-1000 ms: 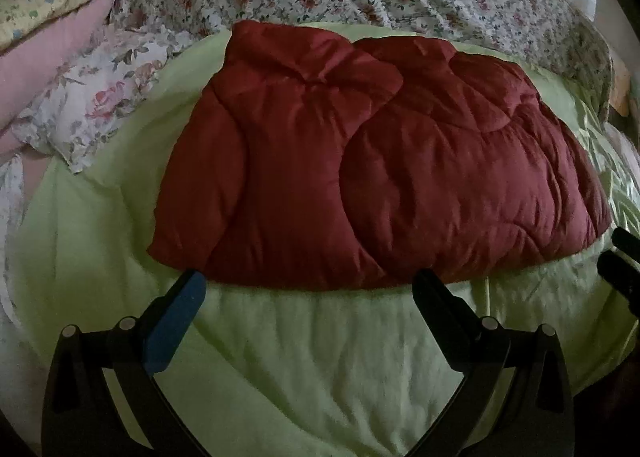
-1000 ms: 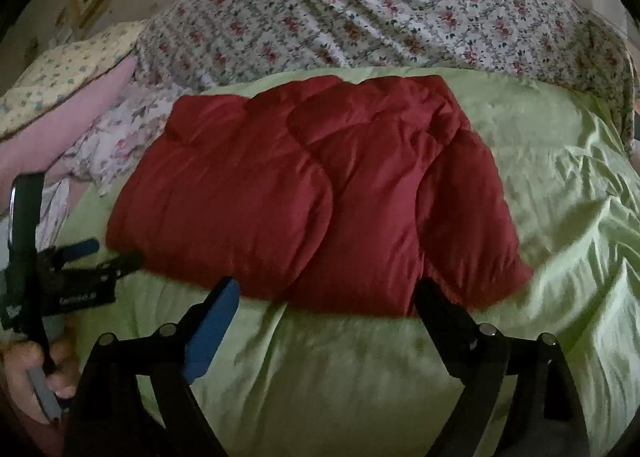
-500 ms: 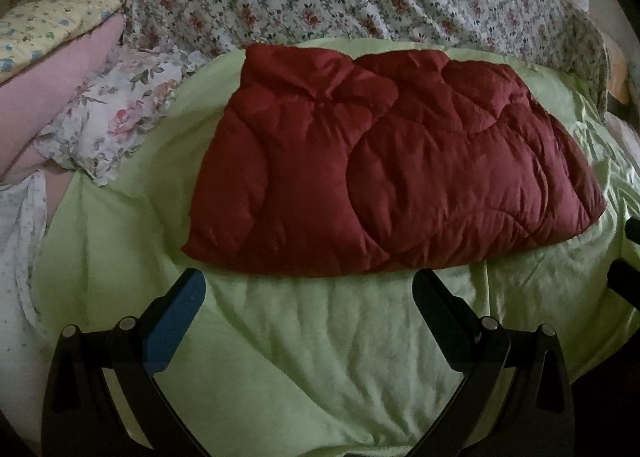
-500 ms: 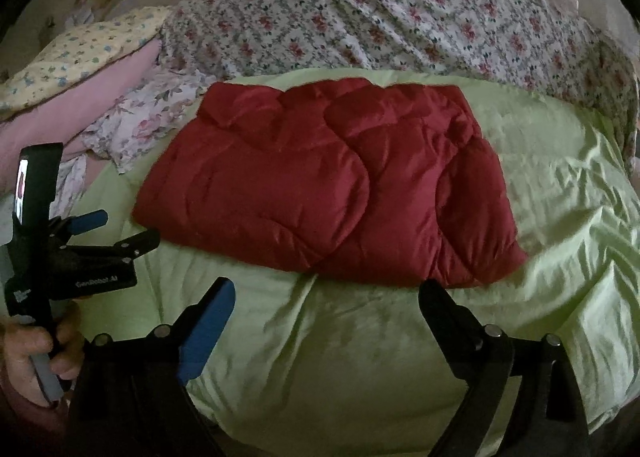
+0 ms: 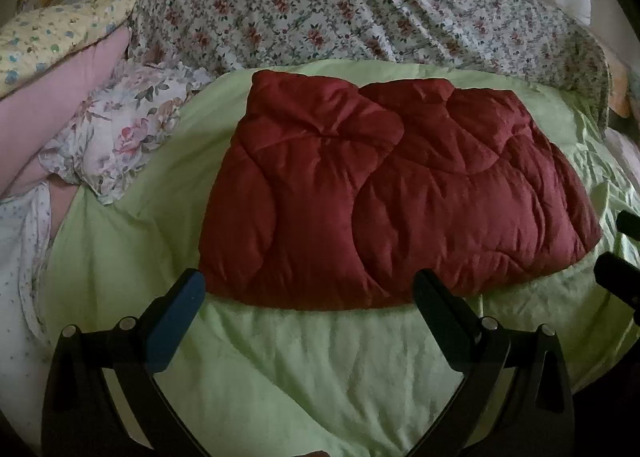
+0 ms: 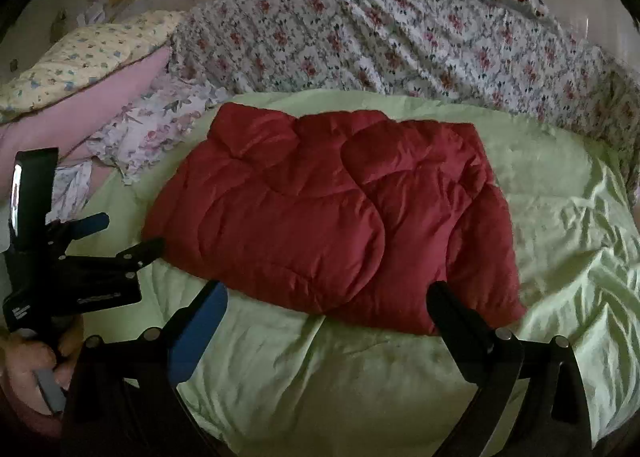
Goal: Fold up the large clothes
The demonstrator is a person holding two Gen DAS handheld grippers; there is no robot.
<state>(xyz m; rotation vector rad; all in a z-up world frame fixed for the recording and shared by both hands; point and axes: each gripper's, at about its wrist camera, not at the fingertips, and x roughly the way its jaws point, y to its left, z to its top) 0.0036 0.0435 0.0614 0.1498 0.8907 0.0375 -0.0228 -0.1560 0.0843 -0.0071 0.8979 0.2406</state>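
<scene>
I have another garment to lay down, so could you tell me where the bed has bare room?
Free: green sheet right of the red jacket, and the strip before it. Crowded: floral quilt behind, pillows left.

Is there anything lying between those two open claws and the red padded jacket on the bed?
Nothing visible. Only bare green sheet separates the right gripper and left gripper from the red jacket. Both are empty.
</scene>
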